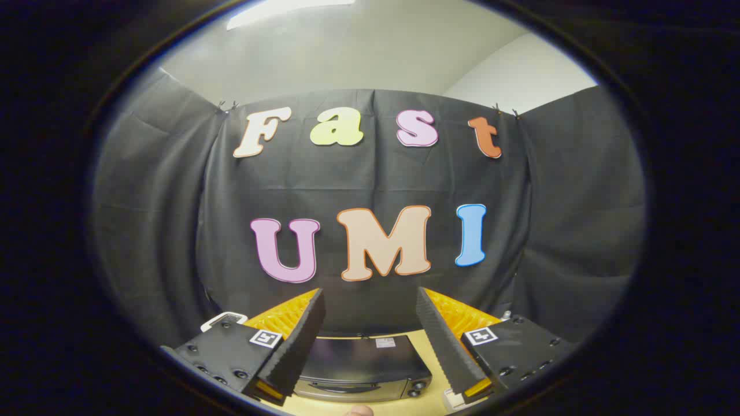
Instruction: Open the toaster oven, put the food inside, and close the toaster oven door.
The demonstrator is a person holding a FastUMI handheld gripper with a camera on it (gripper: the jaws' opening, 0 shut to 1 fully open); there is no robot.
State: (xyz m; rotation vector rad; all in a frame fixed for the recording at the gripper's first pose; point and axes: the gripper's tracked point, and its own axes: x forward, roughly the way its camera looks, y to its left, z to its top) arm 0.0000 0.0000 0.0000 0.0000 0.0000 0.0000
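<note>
We hold the gripper [370,338] high above the closed toaster oven [361,364]; its fingers spread wide, empty, likely poised to descend toward the door.

Count on inspection: one toaster oven [361,367], door closed, on one desk [430,352]; one gripper [370,309], two jaws standing apart, holding nothing.

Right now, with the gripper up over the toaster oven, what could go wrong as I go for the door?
The gripper is open and holds nothing, well above the toaster oven. Its door handle is hard to make out from this high angle, so a descent could land on the top or the knobs. The oven sits near the table edge, so a hard pull might drag it.
</note>
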